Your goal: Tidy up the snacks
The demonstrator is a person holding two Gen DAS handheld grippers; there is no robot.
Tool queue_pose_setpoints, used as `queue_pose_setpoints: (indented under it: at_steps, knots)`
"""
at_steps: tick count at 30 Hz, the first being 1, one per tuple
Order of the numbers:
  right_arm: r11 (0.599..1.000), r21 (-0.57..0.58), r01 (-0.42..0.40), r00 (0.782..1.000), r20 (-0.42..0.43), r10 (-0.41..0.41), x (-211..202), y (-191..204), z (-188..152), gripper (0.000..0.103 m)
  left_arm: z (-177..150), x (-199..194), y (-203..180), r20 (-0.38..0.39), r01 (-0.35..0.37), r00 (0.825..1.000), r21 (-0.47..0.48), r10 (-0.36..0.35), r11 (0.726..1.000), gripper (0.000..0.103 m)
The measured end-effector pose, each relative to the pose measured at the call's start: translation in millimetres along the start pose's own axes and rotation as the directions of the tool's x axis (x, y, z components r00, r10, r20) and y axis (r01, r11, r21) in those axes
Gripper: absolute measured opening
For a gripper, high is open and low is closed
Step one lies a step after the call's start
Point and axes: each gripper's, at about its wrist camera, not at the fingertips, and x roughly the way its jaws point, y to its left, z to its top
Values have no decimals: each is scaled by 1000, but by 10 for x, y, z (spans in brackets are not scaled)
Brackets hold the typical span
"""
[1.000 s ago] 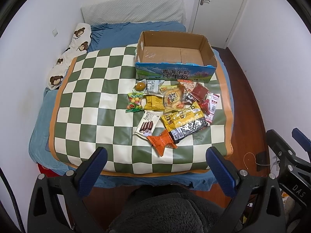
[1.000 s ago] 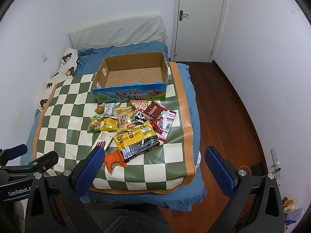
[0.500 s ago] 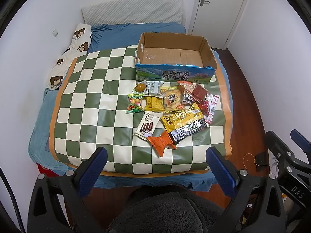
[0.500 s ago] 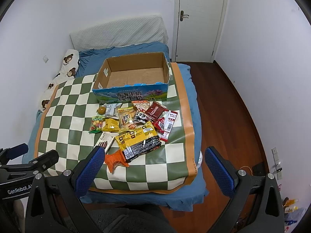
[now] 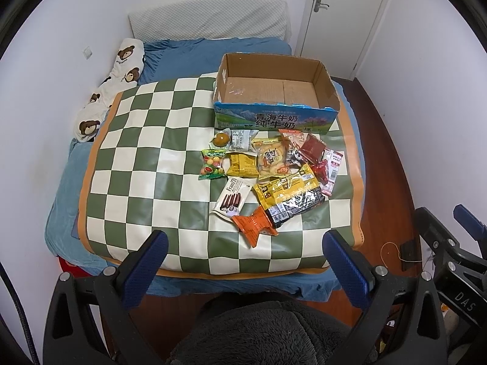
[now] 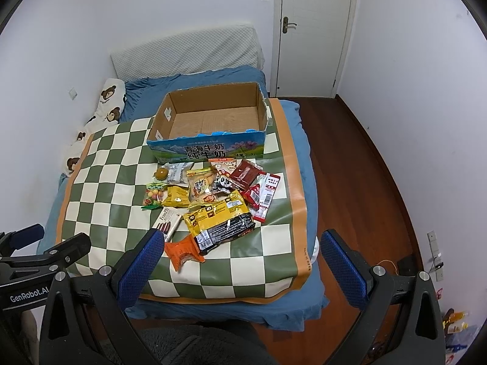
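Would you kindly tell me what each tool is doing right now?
Left tool: open, holding nothing, above the near edge of the bed.
Right tool: open, holding nothing, also short of the snacks.

Green-and-cream checks with an orange border on the mat (image 5: 158, 158), plain blue on the sheet (image 5: 197, 54), brown inside and blue printed outside on the cardboard box (image 5: 274, 120), brown bears on the white pillow (image 5: 121, 67), blue on the gripper pads (image 5: 146, 269).

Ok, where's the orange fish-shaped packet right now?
The orange fish-shaped packet lies at the near edge of the snack pile on the checkered mat, touching the big yellow-and-black bag, right of the Franzzi packet.
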Motion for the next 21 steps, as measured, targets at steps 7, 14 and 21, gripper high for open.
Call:
queue_pose_setpoints:
  at_steps: [7,14,21]
  knots:
    - [1000,3,-3,1000,3,3,-18,13,15,103,53,-38,16,6,1,1000,-4,-1,1000,103]
    - [1000,7,-8,1000,7,8,-23,24,28,103,78,-71,42,18,4,1000,-6,-4,1000,103]
    - [1000,11,-12,1000,7,12,-24,30,35,103,86,-77,47,21,4,1000,-5,-4,1000,103]
